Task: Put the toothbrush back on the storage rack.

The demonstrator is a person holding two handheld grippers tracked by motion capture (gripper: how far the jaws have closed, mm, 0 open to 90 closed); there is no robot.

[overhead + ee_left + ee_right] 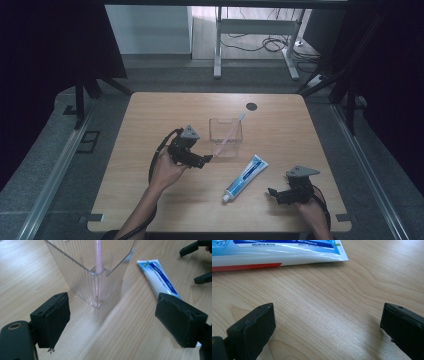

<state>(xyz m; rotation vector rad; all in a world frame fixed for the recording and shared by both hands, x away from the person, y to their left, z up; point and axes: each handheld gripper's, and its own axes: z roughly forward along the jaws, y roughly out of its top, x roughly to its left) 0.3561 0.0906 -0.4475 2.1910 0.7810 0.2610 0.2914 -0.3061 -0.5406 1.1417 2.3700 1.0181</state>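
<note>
Centrally on the wooden table (150, 200), a clear plastic cup (226, 137) is standing upright with a pink toothbrush (232, 131) leaning inside it, its head poking above the rim toward the far right corner; the slant is letting the handle rest against the cup wall rather than fall. The left gripper (206, 159) is hovering just beside the cup's near-left side, its jaws spread wide and holding nothing; in the left gripper view the cup (92, 272) and the toothbrush handle (97, 256) are sitting between and beyond the two pads, a stance that suggests lining up on the cup. A toothpaste tube (245, 178) is lying flat and diagonal, near the cup but apart from it, cap end toward the person. The right gripper (272, 192) is resting low just right of the cap end, jaws likewise parted and empty, the tube's crimped end (287, 252) lying ahead of them; probably it is being readied to pick the tube up.
</note>
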